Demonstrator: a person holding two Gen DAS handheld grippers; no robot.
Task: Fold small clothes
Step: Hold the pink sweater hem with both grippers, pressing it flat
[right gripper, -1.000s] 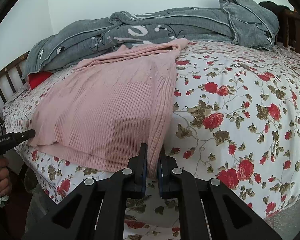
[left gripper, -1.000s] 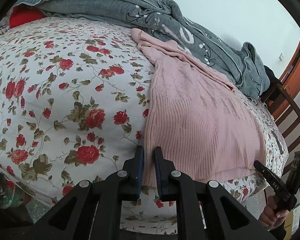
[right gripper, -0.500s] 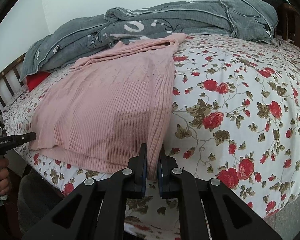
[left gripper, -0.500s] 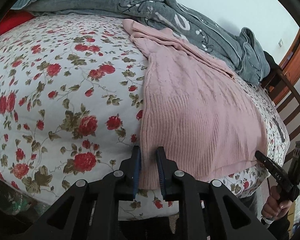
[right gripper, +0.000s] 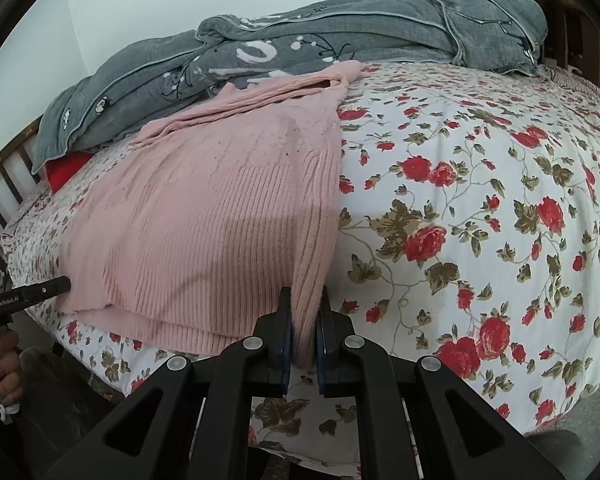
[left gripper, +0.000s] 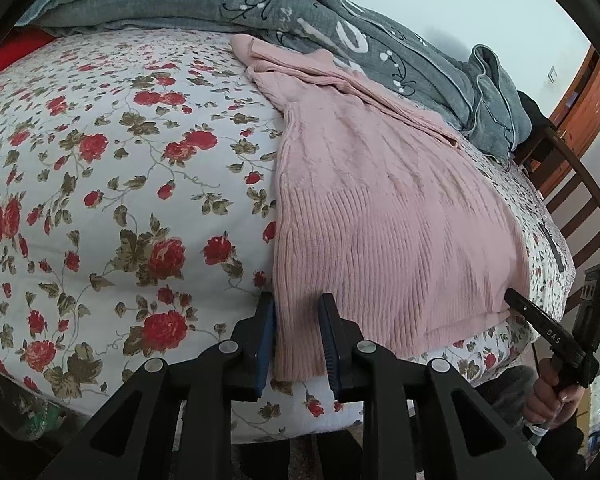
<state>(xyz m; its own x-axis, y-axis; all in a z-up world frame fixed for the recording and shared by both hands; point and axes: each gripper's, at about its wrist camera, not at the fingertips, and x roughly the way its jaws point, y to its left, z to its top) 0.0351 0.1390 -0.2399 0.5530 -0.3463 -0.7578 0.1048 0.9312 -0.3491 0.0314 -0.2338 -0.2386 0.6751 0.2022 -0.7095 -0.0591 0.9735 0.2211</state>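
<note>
Left tongs (left gripper: 296, 336): spread, straddling pink sweater (left gripper: 380, 216) hem corner, lower centre. Right tongs (right gripper: 303, 334): pinching opposite corner. Sweater lies flat on floral bed (right gripper: 480, 208), below grey quilt (right gripper: 300, 52).

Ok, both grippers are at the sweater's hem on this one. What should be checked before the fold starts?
1. Right gripper has a hold on the pink sweater: ok, its jaws are pinched on the hem corner.
2. Left gripper has a hold: not ok, its jaws stand apart and the hem corner lies loose between them.
3. Sweater body is flat on the floral sheet: ok, no big wrinkles.
4. Hem is level between the two corners: ok, it runs along the bed edge.
5. The far end is free of the grey blanket: cannot tell, it is bunched right against it.
</note>
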